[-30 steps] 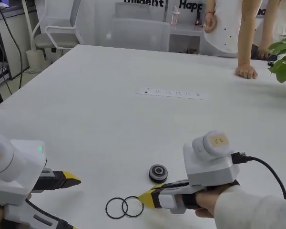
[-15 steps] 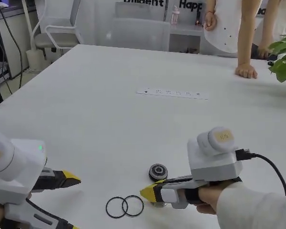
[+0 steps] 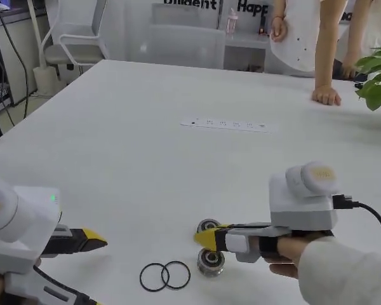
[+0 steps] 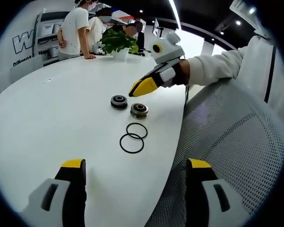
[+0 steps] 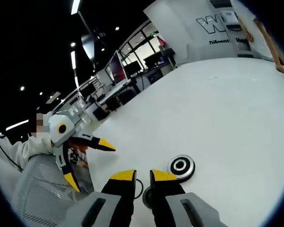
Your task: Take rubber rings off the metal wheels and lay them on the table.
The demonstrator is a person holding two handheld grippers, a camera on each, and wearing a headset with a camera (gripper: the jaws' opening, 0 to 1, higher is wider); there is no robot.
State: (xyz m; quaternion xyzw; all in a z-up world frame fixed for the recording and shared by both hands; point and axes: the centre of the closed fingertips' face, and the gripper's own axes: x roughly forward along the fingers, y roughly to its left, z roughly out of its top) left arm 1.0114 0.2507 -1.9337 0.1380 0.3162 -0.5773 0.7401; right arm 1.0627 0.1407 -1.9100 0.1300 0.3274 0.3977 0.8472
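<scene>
Rubber rings (image 3: 166, 276): I see two thin black loops lying flat on the worktop (image 3: 146, 165), touching each other at one edge, with neither claw on them.
Rings from the right claw (image 5: 143, 176): just under and a little to the left-claw side of its tips, near but apart.
Rings from the left claw (image 4: 136, 165): straight out in front of it, on the line between its two jaws, some way off.
Near wheel (image 3: 211, 262): lies flat just beside the rings, right below my right claw's tips. I cannot tell whether the tips touch it.
Far wheel (image 3: 206, 225): just beyond those same tips and partly hidden behind them in the head view. In the right gripper view it sits just ahead and to the right of the jaws.
Rubber on the wheels: I cannot tell.
Right claw state: jaws pressed almost together with a thin slit between the yellow tips, pinching nothing.
Left claw state: jaws spread wide and empty, across the rings from the right claw.
Farther out: a power strip (image 3: 223, 124) lies well beyond both claws, a person's hand (image 3: 327, 95) rests at the far edge, and a plant (image 3: 378, 79) stands beside it.
</scene>
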